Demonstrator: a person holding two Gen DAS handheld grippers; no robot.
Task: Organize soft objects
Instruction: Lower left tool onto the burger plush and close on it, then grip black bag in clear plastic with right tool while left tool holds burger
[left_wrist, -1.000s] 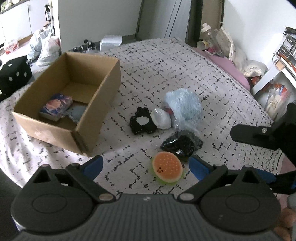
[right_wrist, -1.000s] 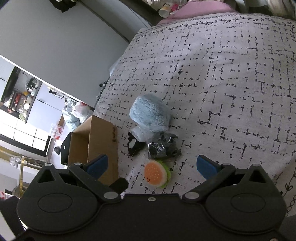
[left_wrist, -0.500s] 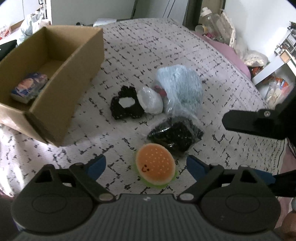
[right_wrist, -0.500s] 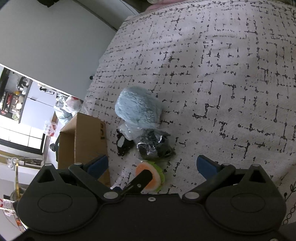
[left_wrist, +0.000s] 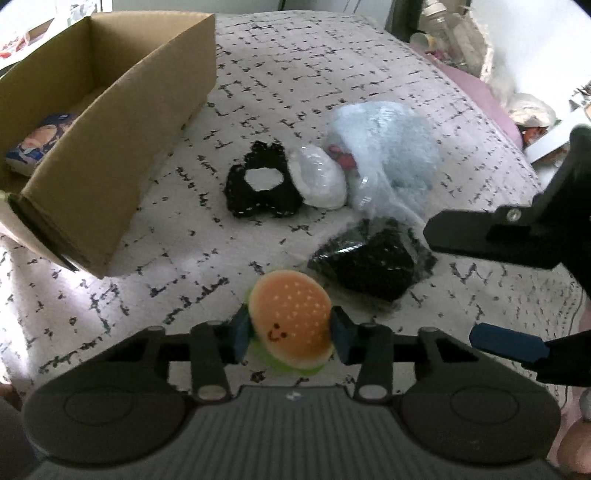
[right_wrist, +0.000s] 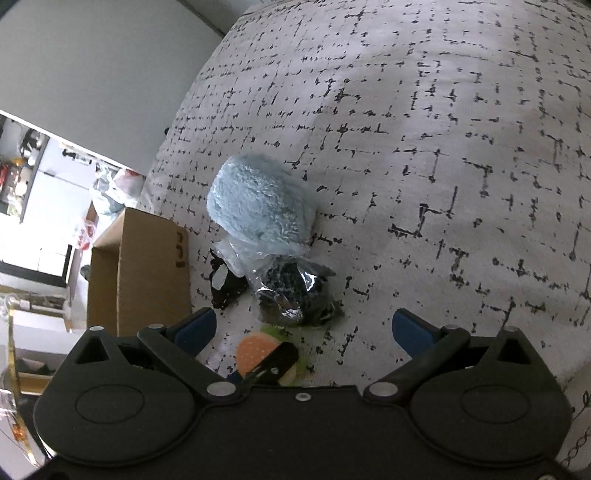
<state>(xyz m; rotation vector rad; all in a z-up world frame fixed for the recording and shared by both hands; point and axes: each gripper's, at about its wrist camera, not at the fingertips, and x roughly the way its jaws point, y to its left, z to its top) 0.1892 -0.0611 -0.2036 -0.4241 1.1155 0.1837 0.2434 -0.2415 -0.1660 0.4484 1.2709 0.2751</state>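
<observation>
My left gripper (left_wrist: 291, 330) is shut on an orange burger plush (left_wrist: 290, 319) with a green rim and a smiley face, low on the patterned bedspread (left_wrist: 332, 74). The burger plush also shows in the right wrist view (right_wrist: 258, 352), partly behind a left finger. Beyond it lie a black item in clear plastic (left_wrist: 369, 258), a black knitted piece with a white patch (left_wrist: 260, 184), a white round item (left_wrist: 319, 177) and a pale blue furry plush in a bag (left_wrist: 388, 147). My right gripper (right_wrist: 303, 328) is open and empty above the pile.
An open cardboard box (left_wrist: 122, 110) stands at the left and holds a colourful packet (left_wrist: 37, 144). The box also shows in the right wrist view (right_wrist: 147, 273). Clutter and a pink pillow (left_wrist: 487, 103) lie at the bed's far right.
My left gripper moved forward and down to the burger plush and closed on it. The right gripper drifted closer over the pile and stayed open.
</observation>
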